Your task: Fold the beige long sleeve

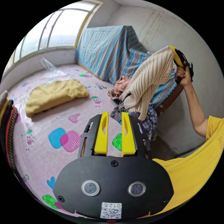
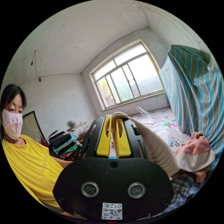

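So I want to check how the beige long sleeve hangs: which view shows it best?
The left gripper view: the beige long sleeve hangs lifted from the right gripper above the clothes pile. The right gripper view has a strip of it, clamped and trailing off.

Bed under a clear plastic sheet over pink cartoon print. Yellow garment bunched near the window-side edge. Crumpled plastic bag beyond it, below the window. Pink garment and plaid shirt heaped against the blue-striped cover. Stacked folded clothes by the far wall.
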A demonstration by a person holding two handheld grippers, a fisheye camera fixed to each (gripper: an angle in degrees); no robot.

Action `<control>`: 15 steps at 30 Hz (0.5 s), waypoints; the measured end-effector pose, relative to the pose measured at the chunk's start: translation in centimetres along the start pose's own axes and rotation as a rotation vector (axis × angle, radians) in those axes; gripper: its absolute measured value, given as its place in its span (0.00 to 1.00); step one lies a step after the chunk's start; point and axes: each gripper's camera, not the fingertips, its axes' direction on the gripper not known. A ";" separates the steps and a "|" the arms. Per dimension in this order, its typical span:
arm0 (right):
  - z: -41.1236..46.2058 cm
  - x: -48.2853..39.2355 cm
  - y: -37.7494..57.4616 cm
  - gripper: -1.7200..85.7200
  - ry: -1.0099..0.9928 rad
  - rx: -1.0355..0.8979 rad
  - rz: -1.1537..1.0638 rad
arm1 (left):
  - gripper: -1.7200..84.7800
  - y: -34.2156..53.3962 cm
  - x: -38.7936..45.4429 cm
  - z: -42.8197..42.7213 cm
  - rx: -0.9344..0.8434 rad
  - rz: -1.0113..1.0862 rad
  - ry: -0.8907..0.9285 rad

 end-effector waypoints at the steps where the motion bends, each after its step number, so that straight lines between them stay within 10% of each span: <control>1: 0.6 -1.9 -1.5 0.03 -0.020 -0.001 -0.034 | 0.13 -0.2 0.9 -1.5 0.026 0.036 -0.047; 15: 5.4 -19.3 -10.4 0.03 -0.527 0.112 -0.256 | 0.18 3.6 11.7 -10.3 0.138 0.393 -0.396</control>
